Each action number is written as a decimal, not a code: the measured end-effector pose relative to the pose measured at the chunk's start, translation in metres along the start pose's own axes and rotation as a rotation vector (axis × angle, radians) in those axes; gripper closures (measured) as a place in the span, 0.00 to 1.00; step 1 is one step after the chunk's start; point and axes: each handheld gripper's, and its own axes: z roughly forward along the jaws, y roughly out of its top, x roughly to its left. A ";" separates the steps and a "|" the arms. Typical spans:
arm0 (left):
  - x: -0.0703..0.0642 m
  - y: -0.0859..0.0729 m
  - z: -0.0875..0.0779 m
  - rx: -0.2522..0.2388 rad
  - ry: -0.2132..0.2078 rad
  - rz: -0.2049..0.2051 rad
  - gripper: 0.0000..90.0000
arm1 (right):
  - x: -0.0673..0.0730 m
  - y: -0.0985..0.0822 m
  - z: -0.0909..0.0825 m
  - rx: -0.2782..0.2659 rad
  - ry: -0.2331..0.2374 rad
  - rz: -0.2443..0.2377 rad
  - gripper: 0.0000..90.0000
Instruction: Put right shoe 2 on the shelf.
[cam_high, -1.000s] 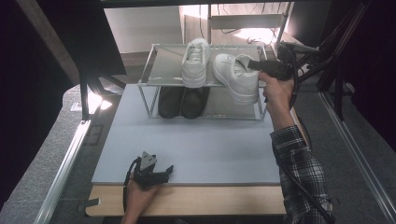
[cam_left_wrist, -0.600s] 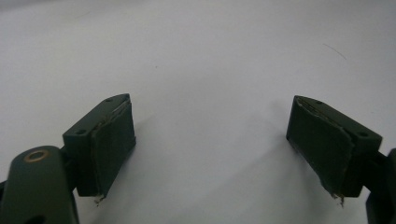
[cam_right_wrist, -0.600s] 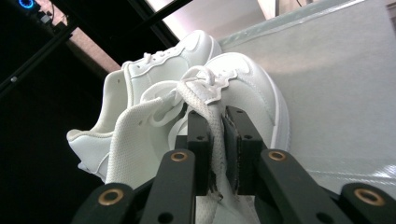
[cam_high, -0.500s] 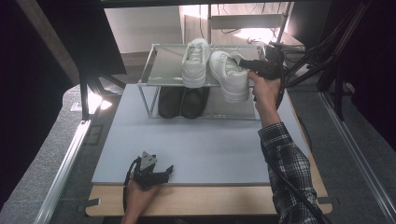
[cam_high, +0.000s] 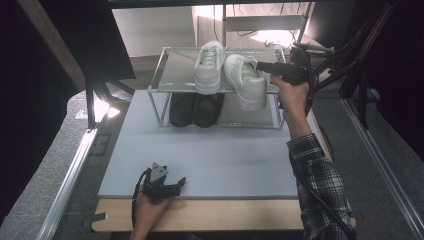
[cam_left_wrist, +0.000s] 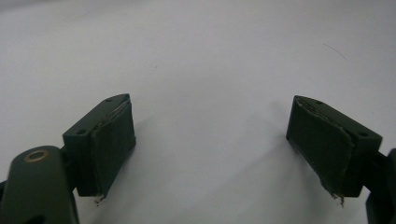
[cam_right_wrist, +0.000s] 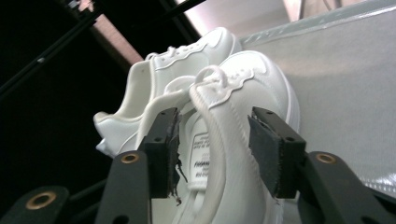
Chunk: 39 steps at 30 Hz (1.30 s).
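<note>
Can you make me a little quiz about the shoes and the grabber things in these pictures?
1. True or false: both white shoes sit on the top shelf of the wire rack.
2. What lies between the jaws of the right gripper?
A) a black shoe
B) the tongue and lace of a white shoe
C) nothing
3. Fill in: the left gripper rests on the grey ____, jaws wide apart.

Key:
1. True; the black shoes are below.
2. B; the jaws have just been opening, and the pads look clear of it.
3. Mat.
</note>
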 end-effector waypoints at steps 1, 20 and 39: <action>0.000 0.000 0.000 0.000 0.000 0.000 0.17 | -0.001 0.000 -0.003 0.006 0.010 -0.004 0.58; 0.000 0.000 0.000 -0.003 0.001 -0.001 0.17 | -0.023 -0.024 -0.053 -0.005 0.050 -0.077 0.63; 0.000 0.000 0.000 -0.003 0.001 0.000 0.17 | -0.035 -0.067 -0.059 0.080 0.120 -0.149 0.95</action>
